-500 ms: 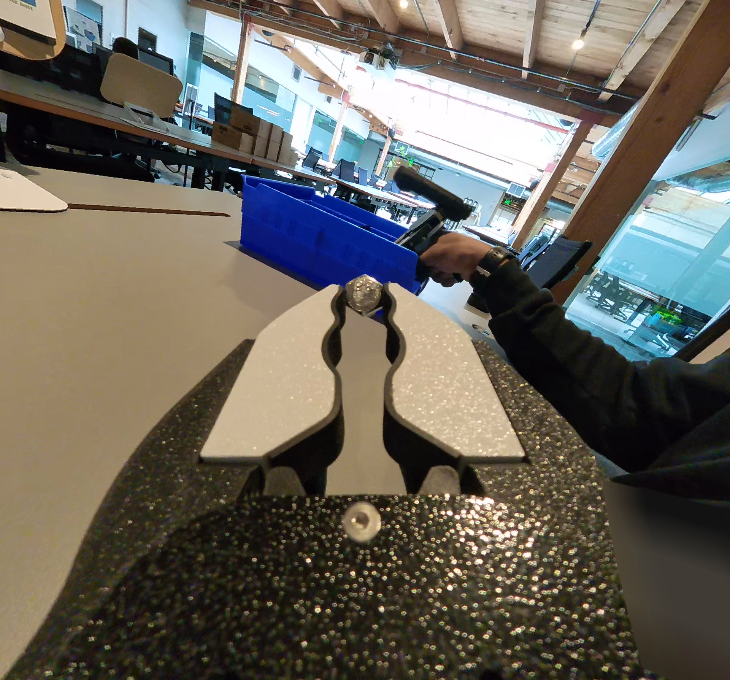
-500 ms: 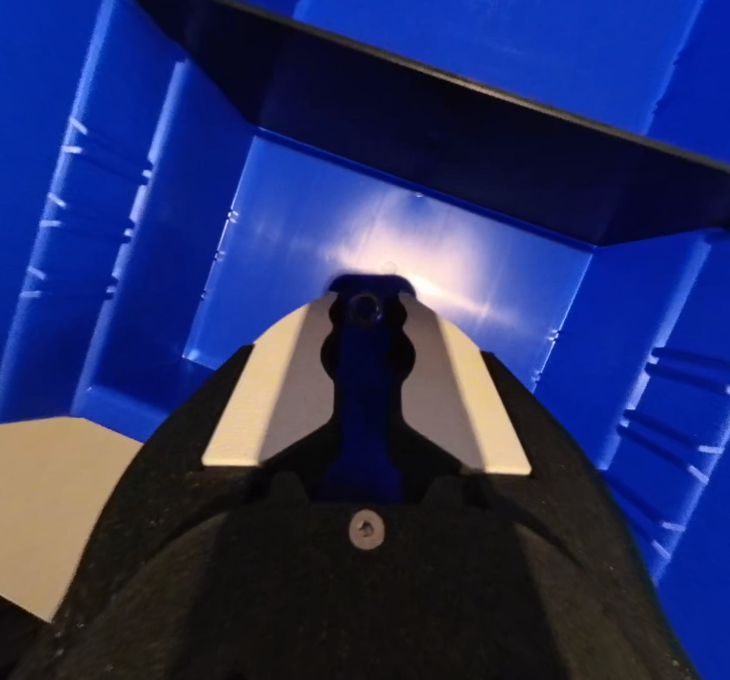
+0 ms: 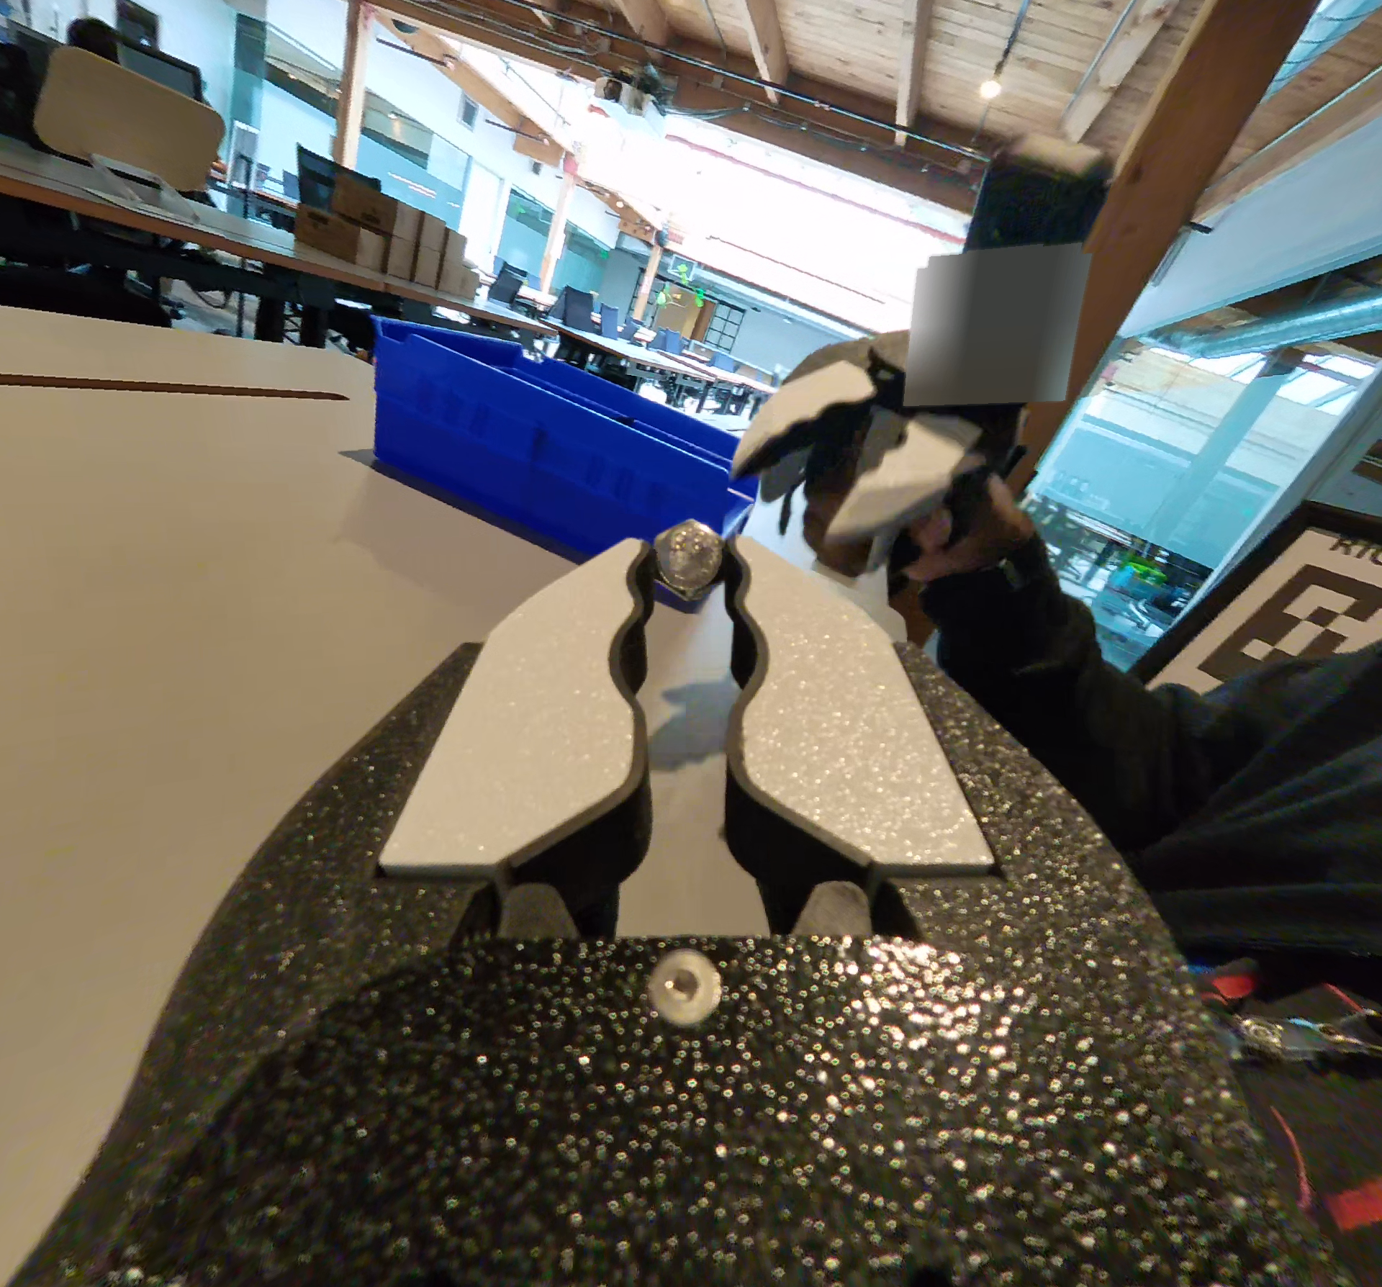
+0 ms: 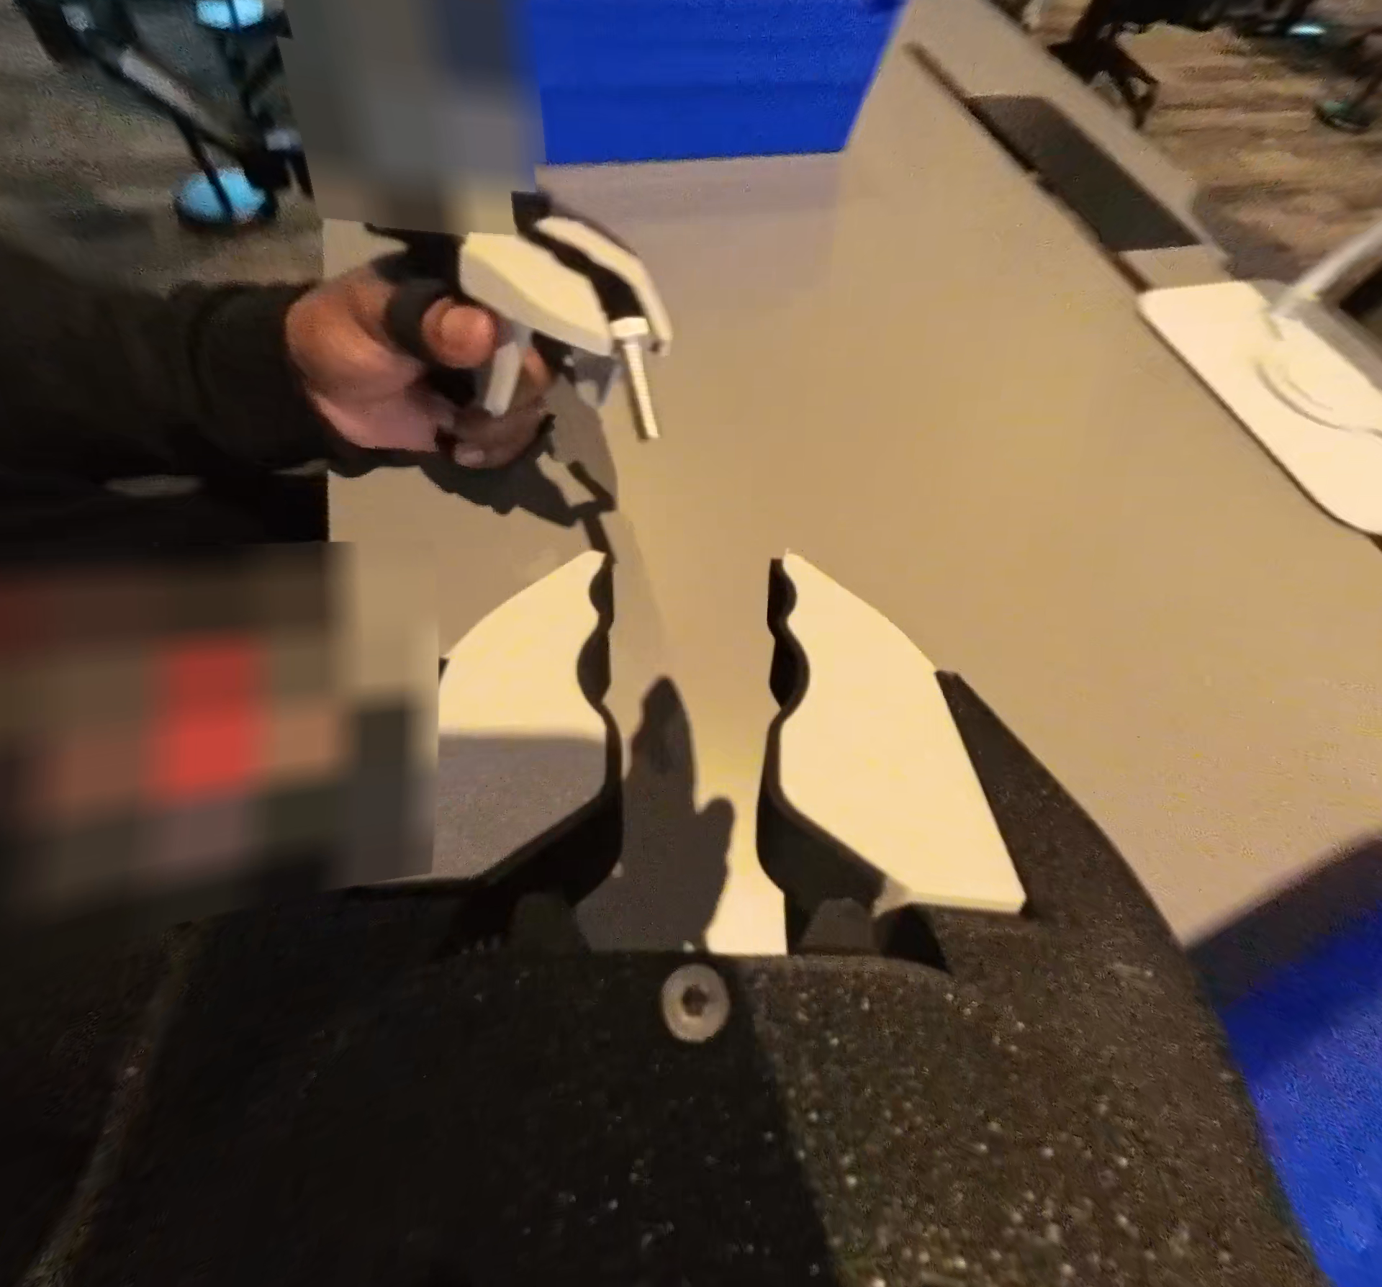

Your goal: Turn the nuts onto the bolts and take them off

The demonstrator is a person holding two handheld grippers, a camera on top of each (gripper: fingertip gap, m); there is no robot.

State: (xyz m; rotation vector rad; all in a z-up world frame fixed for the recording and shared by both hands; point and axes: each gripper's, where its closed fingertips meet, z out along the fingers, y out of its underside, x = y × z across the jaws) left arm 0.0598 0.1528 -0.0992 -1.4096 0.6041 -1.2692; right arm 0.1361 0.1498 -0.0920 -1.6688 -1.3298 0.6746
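An open workshop with a timber ceiling lies behind a grey table (image 3: 187, 578), on which a blue bin (image 3: 538, 443) stands. Half a second ago the right gripper was down inside that bin, its view filled with blue walls and a small dark piece at its tips; now it is out in the air over the table, its fingers spread wide with nothing visible between them, and the bin sits behind it. The bolt (image 4: 636, 383) is pinched by its hex head in the left gripper (image 3: 686, 570), just as before. In the left wrist view only the shiny head (image 3: 686, 567) shows between the tips, facing the camera. In the right wrist view the threaded shank hangs from the tips above the table, its long axis close to vertical and tilted slightly, the free end pointing down. The person's hand (image 4: 404, 369) grips the left tool's handle. The right gripper (image 3: 852, 458) shows blurred to the right of the bolt, near it but apart. A white pad (image 4: 1271, 383) lies at the table's far right.
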